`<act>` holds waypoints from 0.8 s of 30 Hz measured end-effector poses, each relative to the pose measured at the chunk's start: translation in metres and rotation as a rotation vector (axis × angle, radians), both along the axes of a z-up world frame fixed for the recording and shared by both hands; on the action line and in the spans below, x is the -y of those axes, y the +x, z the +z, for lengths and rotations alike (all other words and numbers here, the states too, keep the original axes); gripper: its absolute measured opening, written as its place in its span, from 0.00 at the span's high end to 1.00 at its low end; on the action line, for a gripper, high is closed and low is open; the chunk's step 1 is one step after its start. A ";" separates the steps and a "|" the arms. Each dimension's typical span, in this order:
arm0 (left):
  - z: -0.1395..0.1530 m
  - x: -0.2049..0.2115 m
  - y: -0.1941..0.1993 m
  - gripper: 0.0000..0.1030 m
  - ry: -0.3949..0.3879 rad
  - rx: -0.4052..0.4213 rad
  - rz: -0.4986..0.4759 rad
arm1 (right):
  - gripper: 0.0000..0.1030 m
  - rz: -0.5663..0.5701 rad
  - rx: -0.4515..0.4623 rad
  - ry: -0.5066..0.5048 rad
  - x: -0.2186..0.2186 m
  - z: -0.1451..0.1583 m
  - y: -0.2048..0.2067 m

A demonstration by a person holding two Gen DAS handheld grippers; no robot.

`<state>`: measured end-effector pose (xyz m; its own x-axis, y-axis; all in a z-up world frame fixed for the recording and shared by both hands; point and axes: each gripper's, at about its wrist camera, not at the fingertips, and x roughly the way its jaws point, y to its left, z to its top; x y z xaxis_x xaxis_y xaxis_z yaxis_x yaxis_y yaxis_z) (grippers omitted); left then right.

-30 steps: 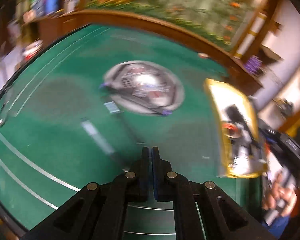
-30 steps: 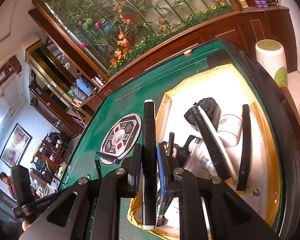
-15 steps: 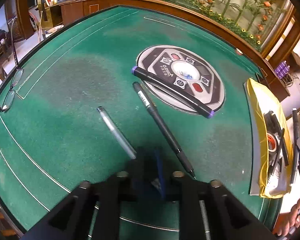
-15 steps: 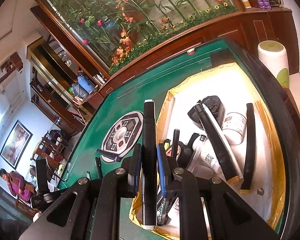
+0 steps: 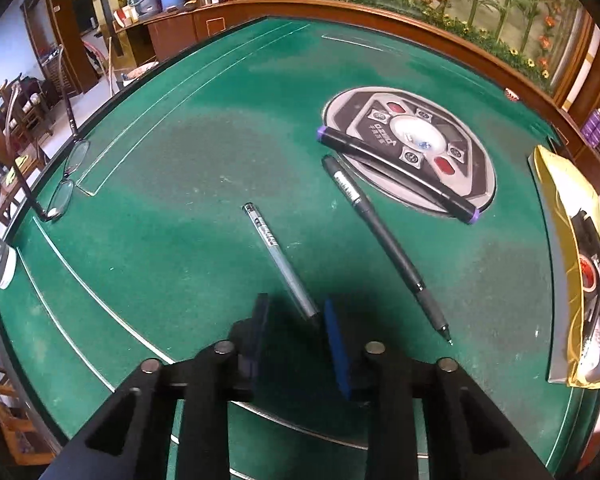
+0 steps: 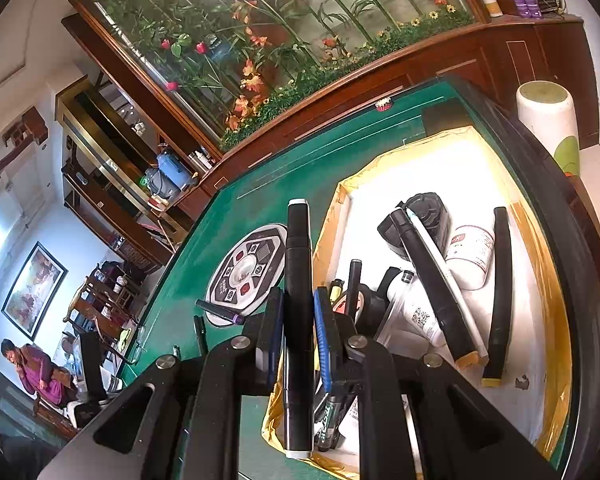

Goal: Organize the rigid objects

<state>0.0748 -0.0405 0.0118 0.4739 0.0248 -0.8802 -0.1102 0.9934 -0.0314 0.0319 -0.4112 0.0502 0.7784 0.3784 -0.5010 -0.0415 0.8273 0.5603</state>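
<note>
On green felt: three pens [image 5: 279, 257] | left hand-held gripper [image 5: 296, 320] parted, empty | right hand-held gripper [image 6: 298, 312] clamps marker [image 6: 298, 280]

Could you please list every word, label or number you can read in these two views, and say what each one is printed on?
None can be read with confidence.
Round centre panel of the green table: white lettering, not legible.
Black pen: white label, too small.
Clear pen: dark print, blurred.
White bottle: a square code and tiny print, unreadable.
Second white bottle: red mark and text, too small.
Green marker in the yellow-rimmed tray: white letters, partly hidden.
</note>
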 end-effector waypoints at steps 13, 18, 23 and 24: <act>0.027 0.005 -0.016 0.93 -0.201 0.094 -0.114 | 0.86 -0.011 0.007 0.005 0.003 0.001 -0.003; 0.047 0.022 -0.022 0.93 -0.226 0.123 -0.162 | 0.86 -0.027 0.006 0.007 0.005 0.002 -0.005; 0.070 0.073 -0.025 0.93 -0.276 0.139 -0.294 | 0.86 -0.098 0.004 -0.013 0.017 0.004 -0.009; 0.076 0.091 -0.026 0.93 -0.288 0.140 -0.339 | 0.86 -0.123 -0.003 -0.013 0.023 0.003 -0.009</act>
